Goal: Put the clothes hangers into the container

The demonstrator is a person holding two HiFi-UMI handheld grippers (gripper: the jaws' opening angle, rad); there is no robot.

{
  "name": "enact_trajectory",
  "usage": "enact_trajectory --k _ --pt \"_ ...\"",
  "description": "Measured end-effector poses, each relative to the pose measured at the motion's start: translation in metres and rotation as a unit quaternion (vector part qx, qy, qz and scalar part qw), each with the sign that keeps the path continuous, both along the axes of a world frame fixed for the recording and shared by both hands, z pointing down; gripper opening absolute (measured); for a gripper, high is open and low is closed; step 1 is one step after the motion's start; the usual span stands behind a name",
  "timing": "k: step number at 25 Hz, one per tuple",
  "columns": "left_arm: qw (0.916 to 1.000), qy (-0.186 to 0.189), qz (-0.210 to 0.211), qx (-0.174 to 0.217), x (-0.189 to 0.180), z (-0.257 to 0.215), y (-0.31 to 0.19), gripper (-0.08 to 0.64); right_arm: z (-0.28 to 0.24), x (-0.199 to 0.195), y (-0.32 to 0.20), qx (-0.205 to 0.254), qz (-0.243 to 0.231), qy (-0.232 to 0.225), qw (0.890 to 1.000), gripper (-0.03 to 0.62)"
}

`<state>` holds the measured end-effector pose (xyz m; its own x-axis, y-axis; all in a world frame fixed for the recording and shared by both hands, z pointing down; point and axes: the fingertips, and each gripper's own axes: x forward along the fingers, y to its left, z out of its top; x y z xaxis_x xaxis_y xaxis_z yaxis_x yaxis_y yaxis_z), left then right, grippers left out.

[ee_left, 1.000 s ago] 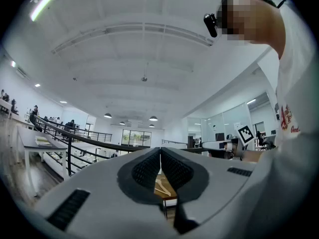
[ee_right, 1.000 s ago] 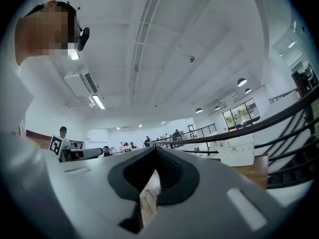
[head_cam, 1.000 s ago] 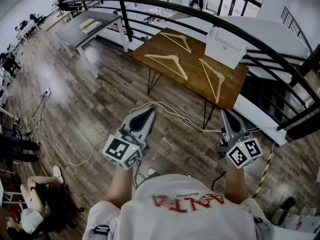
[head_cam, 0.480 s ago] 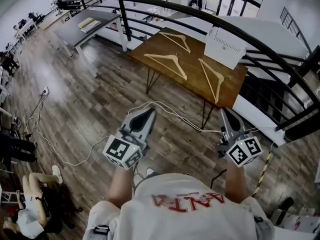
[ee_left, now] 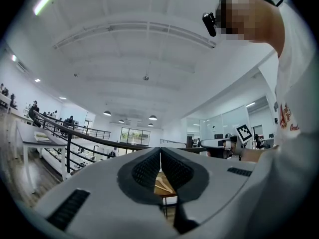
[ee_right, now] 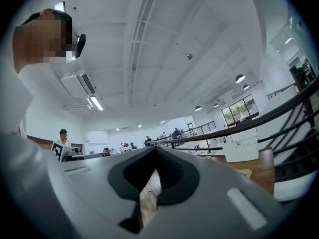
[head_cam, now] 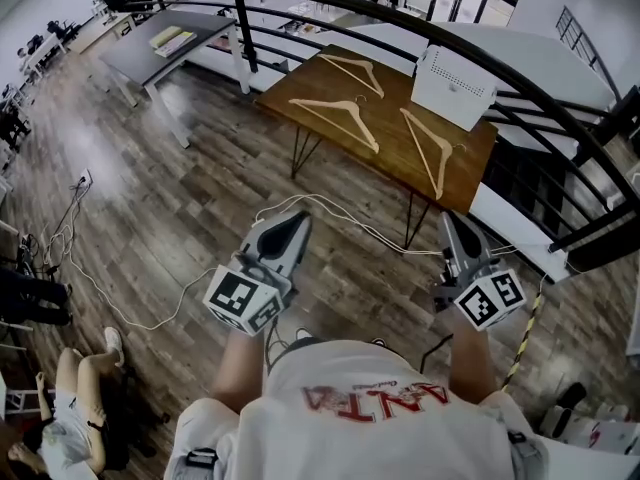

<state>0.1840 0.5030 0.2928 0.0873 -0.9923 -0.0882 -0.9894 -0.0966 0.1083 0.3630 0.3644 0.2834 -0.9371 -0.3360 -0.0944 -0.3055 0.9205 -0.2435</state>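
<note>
Left gripper (head_cam: 296, 222): jaws pressed together with nothing between them, held low in front of the person, well short of the table (head_cam: 462, 164).
Right gripper (head_cam: 449, 220): jaws closed and empty, level with the left.
Hangers: three wooden ones flat on the table – near-left hanger (head_cam: 338, 118), far hanger (head_cam: 352, 69), right hanger (head_cam: 427, 148).
Container (head_cam: 452, 86): white, at the table's far right, near the right hanger.

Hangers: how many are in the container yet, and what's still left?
Nothing done: the far hanger, middle hanger and right hanger all lie on the table, outside the white container. Nothing in hand: left gripper and right gripper are shut and empty, short of the table. All three need loading.
</note>
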Motion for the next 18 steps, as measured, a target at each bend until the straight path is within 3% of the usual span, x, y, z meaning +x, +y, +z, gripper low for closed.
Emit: enact_trajectory --k 9,18 --pt "0.9996 0.005 0.025 -0.014 -0.056 0.023 0.025 0.011 0.026 -0.05 0.037 -0.011 0.02 0.026 0.999 0.002" --pt "0.999 0.027 0.027 -0.021 -0.089 0.033 -0.014 0.011 0.031 -0.067 -0.008 -0.024 0.048 0.047 0.997 0.002"
